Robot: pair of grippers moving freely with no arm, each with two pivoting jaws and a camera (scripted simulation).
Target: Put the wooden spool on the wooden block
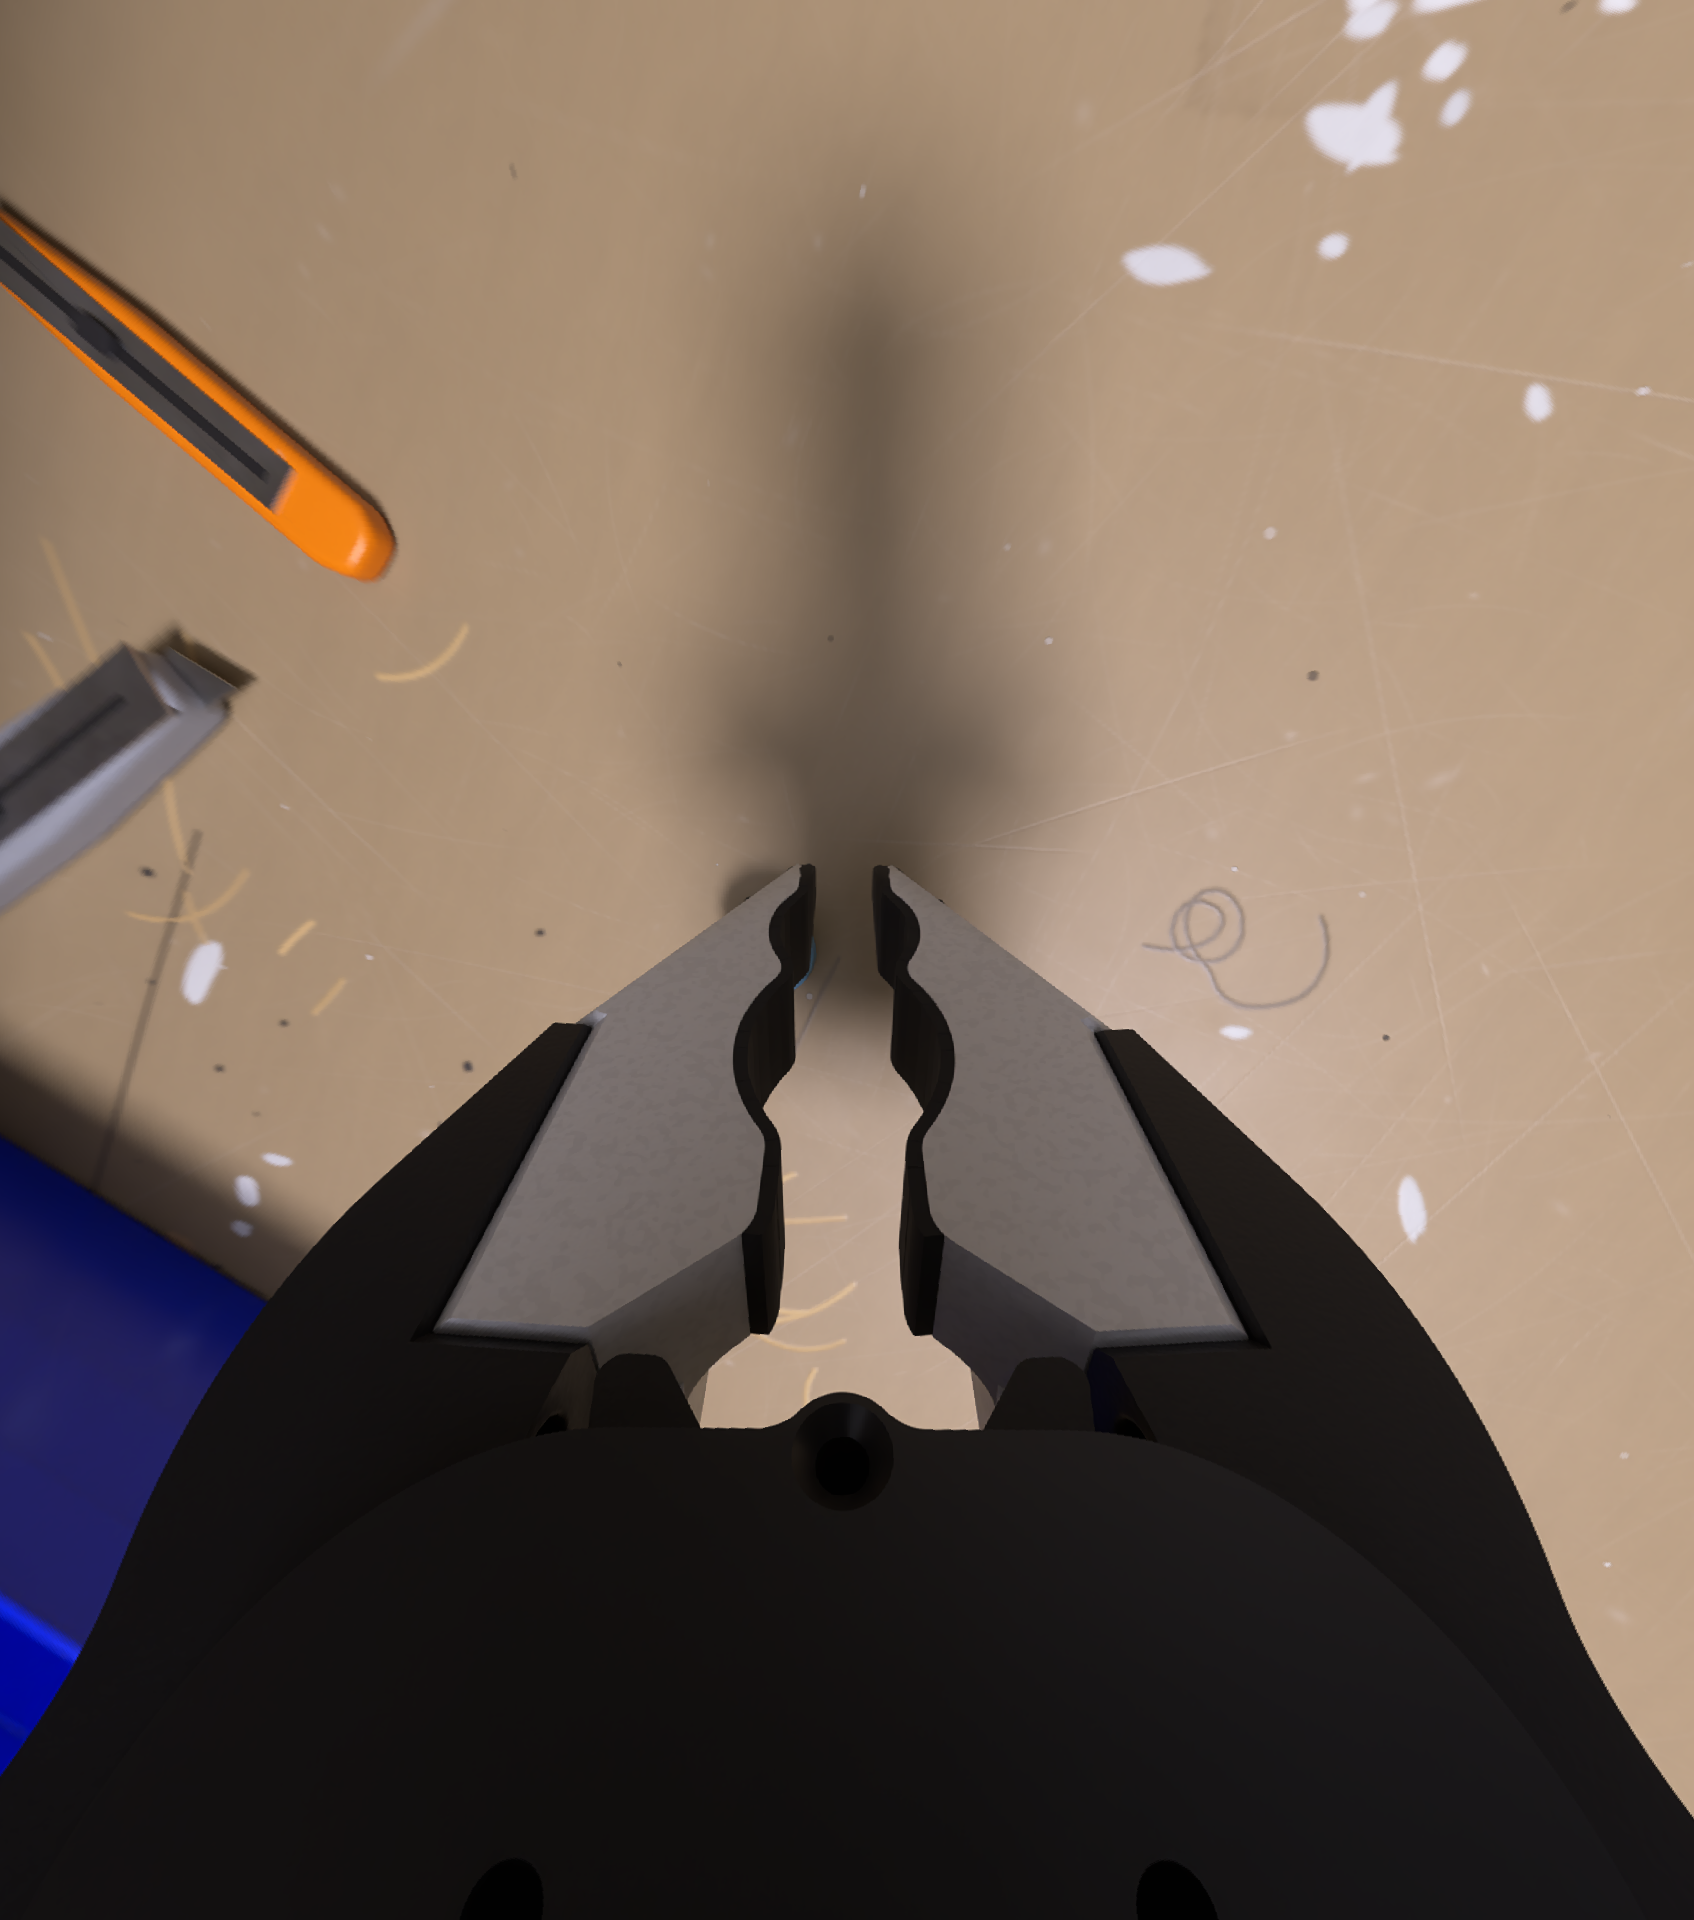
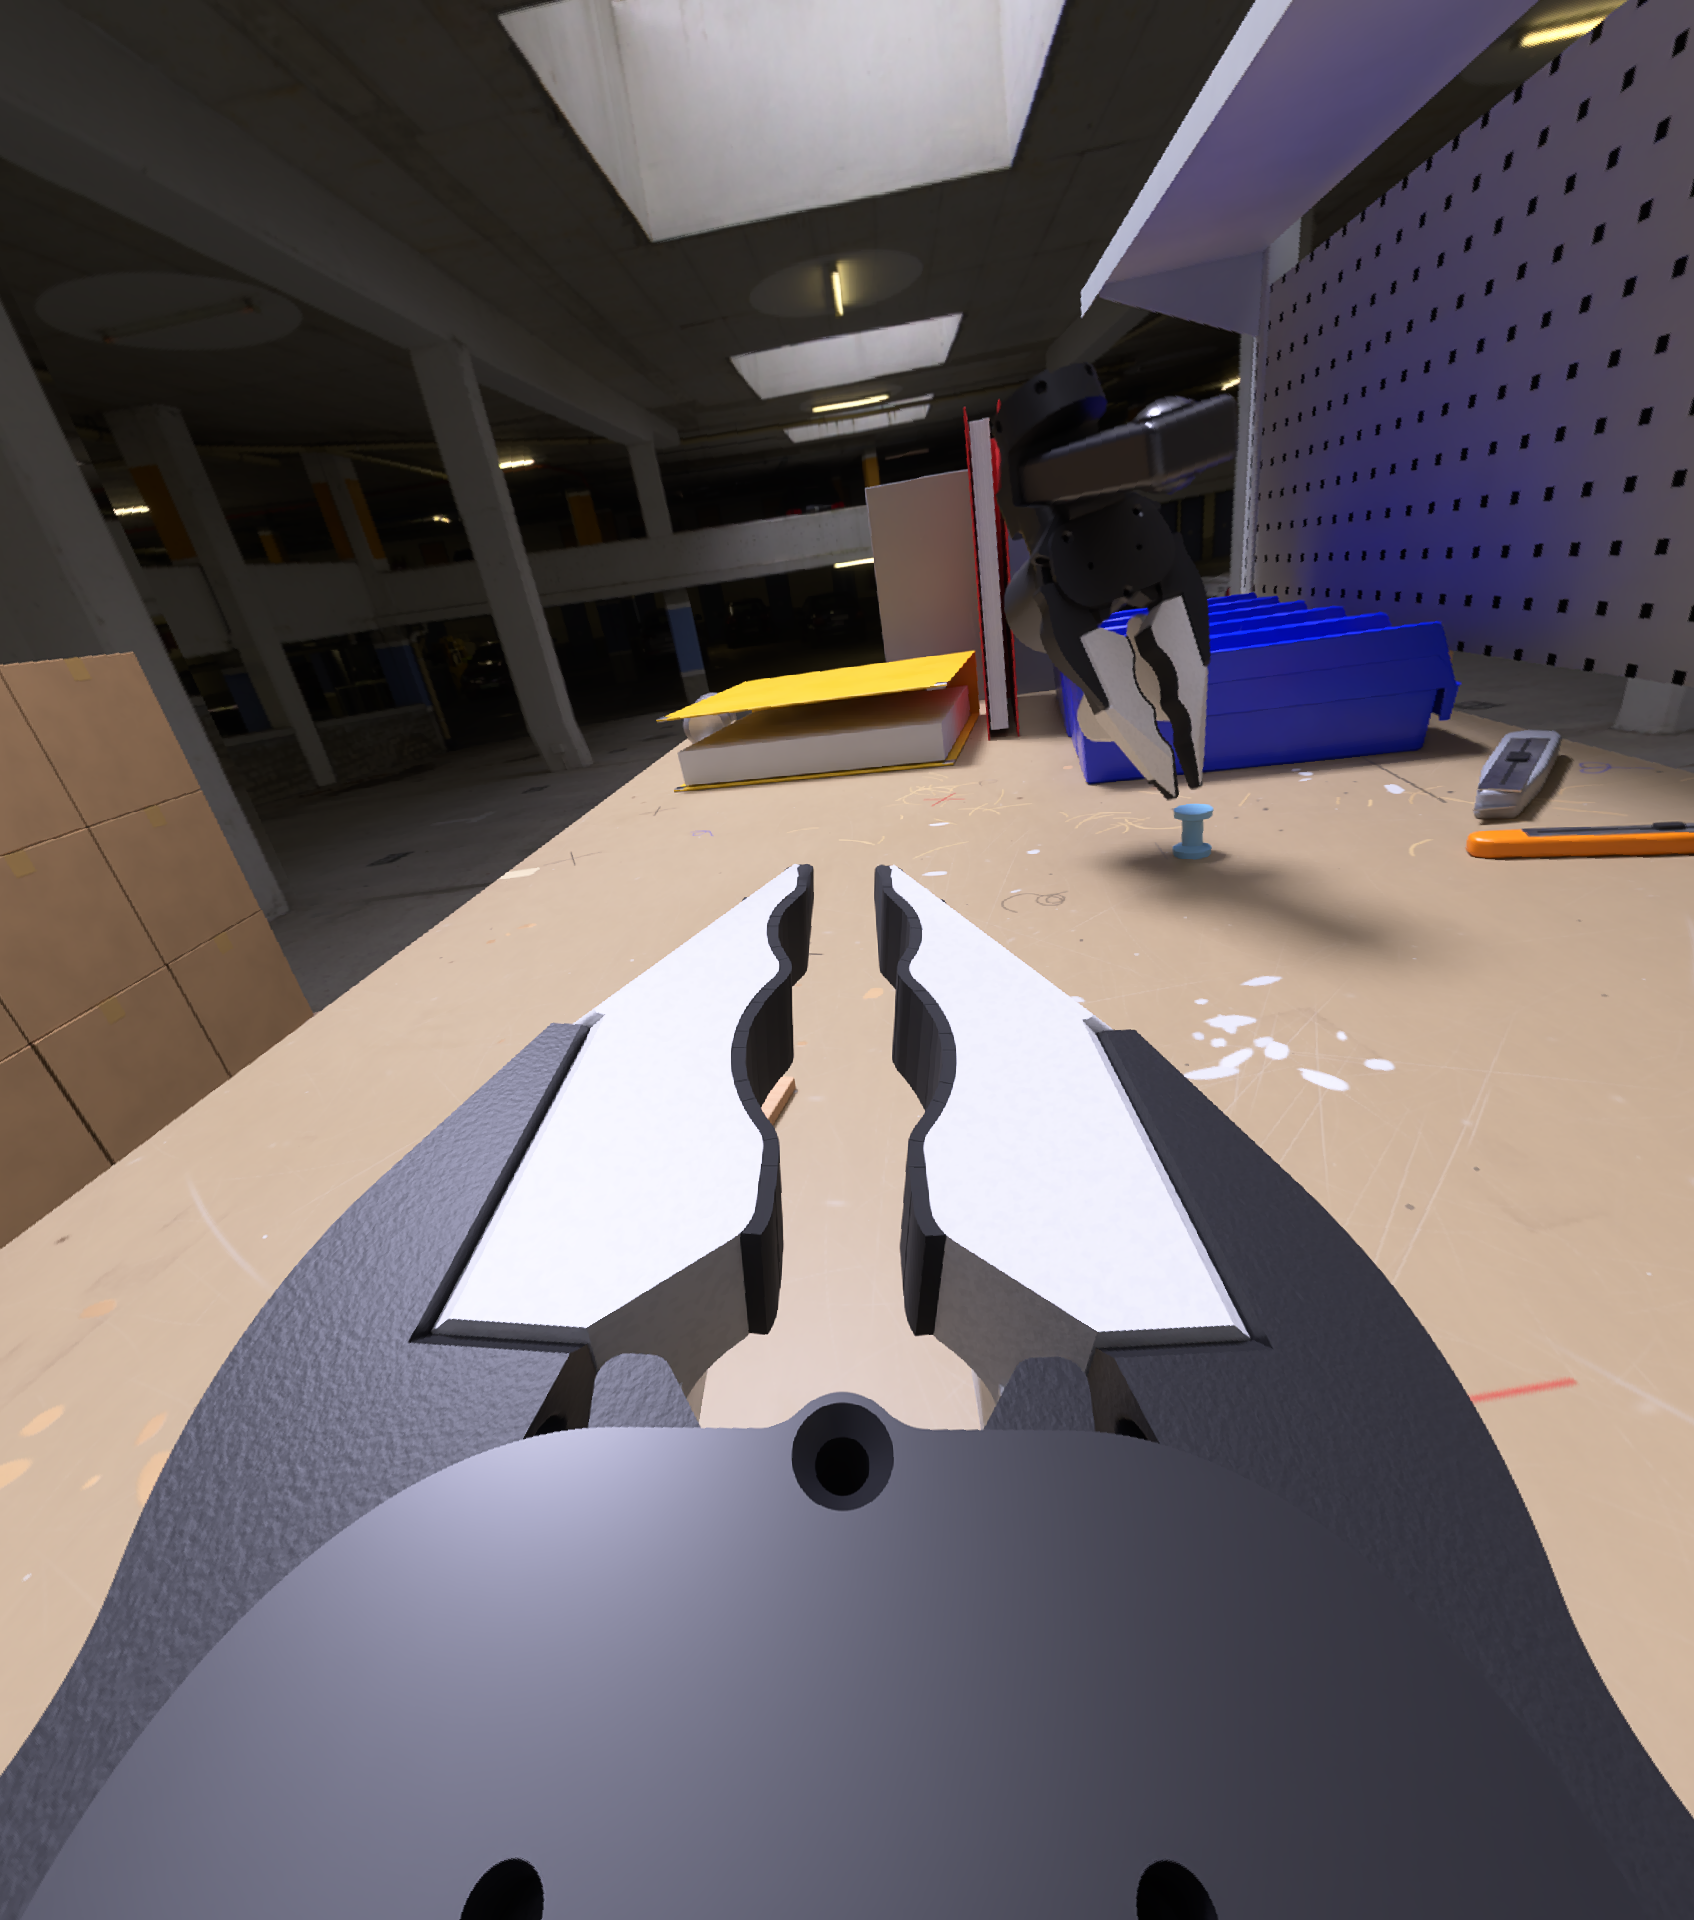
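The spool [image 2: 1192,831] stands upright, axis vertical, mid-worktop [image 2: 1445,1195] toward the far edge, just under the left gripper [image 2: 1173,781], whose jaws are slightly parted and empty. Behind stands a blue bin [image 2: 1321,696], contents hidden. The right gripper [image 2: 843,878] has empty jaws, slightly apart.

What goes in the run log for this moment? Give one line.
left hand-held gripper: open, above blue spool, not touching | right hand-held gripper: open, empty, low over table | spool: upright | block: mostly hidden

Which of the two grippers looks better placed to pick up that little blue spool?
The left gripper: it hangs directly above the upright spool, fingers pointing down at it. The right gripper sits well back across the table.
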